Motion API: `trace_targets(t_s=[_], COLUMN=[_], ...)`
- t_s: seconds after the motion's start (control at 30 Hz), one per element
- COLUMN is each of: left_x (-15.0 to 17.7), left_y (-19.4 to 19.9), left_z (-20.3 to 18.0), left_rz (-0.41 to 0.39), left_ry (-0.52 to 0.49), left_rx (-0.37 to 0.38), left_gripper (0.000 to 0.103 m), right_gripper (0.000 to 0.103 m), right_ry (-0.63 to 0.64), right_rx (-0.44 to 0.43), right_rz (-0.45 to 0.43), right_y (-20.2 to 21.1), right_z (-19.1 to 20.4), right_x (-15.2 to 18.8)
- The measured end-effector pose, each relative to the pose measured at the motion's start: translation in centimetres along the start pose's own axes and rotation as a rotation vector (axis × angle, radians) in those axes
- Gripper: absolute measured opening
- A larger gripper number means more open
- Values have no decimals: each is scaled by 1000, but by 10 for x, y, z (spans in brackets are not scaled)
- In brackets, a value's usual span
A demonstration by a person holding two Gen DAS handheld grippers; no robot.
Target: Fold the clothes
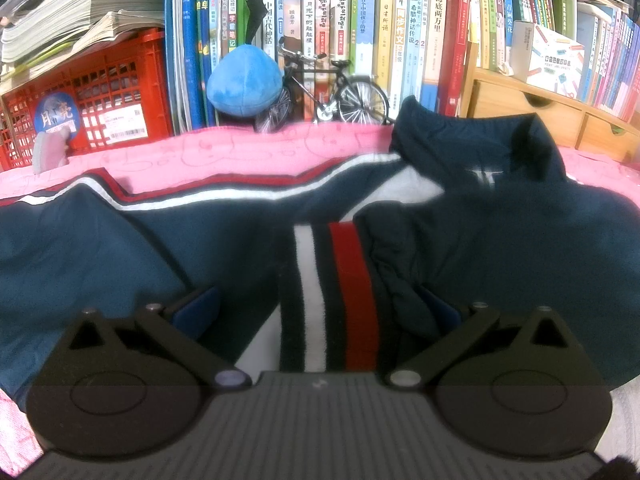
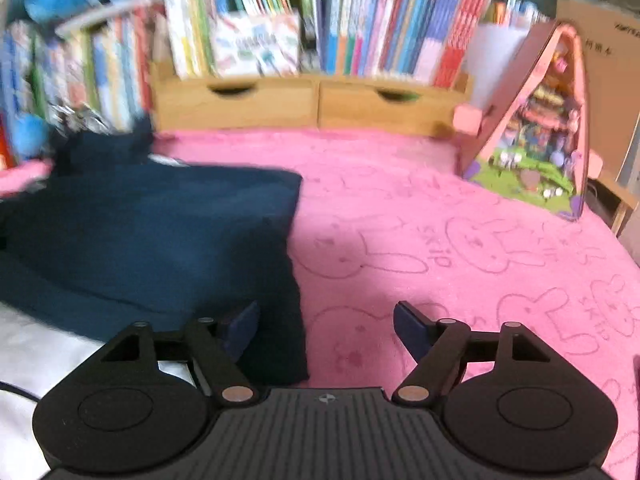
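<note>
A navy jacket (image 1: 500, 240) with red and white stripes lies spread on the pink blanket (image 1: 240, 160), its collar standing up at the far right. My left gripper (image 1: 320, 312) hangs open low over the jacket's striped band (image 1: 336, 288), and a navy fold partly covers its right finger. In the blurred right wrist view, the jacket (image 2: 160, 232) fills the left half. My right gripper (image 2: 326, 330) stands open at the jacket's right edge, its left finger (image 2: 240, 332) over the cloth and its right finger over bare pink blanket (image 2: 440, 240). Neither gripper pinches anything.
Rows of books line the back. A red crate (image 1: 100, 100), a blue plush (image 1: 244, 84) and a model bicycle (image 1: 340, 92) stand behind the blanket. Wooden drawers (image 2: 312, 100) and a pink toy house (image 2: 536, 128) border the far right side.
</note>
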State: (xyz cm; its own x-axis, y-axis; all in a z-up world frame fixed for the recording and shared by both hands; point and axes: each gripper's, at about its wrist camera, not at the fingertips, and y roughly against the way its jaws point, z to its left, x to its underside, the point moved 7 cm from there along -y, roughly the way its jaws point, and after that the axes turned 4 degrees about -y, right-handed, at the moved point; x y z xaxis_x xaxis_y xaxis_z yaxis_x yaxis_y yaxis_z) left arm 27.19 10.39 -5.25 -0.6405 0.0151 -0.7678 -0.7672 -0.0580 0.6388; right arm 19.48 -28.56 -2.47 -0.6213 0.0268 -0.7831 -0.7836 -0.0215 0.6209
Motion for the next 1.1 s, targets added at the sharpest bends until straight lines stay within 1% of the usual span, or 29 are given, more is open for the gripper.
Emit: trace_targets(t_s=[0.07, 0.17, 0.27, 0.33, 0.37, 0.43, 0.5, 0.57, 0.7, 0.83, 0.97, 1.1], left_x=[0, 0, 1, 1, 1, 2, 2, 4, 20, 49, 77, 96], left_y=[0, 0, 0, 0, 3, 13, 36, 62, 118, 151, 167, 182], left_z=[0, 1, 1, 2, 2, 1, -4, -10, -18, -25, -25, -24], left_rz=[0, -2, -3, -6, -8, -11, -48, -93, -165, -184, -175, -159], left_ry=[0, -1, -2, 3, 3, -11, -48, -71, -46, -36, -49, -38], left_rx=[0, 0, -1, 0, -2, -12, -27, 1, 84, 128, 97, 97], left_gripper=[103, 103, 103, 103, 103, 103, 103, 103, 103, 103, 103, 103], right_gripper=[75, 78, 88, 90, 93, 95, 96, 98, 99, 100, 101, 102], right_ry=[7, 85, 171, 220, 245, 296, 343, 375, 388, 376, 364, 379], right_rx=[-70, -151, -221, -266, -288, -303, -299, -310, -318, -311, -301, -294], right_rz=[-49, -113, -153, -169, -177, -186, -191, -187, -180, -185, -192, -224], right_y=[26, 63, 89, 102, 108, 117, 122, 124, 133, 146, 165, 193], right_z=[0, 10, 29, 45, 53, 68, 79, 84, 82, 71, 58, 50], right_x=[6, 18, 32, 44, 50, 61, 75, 83, 93, 97, 102, 104])
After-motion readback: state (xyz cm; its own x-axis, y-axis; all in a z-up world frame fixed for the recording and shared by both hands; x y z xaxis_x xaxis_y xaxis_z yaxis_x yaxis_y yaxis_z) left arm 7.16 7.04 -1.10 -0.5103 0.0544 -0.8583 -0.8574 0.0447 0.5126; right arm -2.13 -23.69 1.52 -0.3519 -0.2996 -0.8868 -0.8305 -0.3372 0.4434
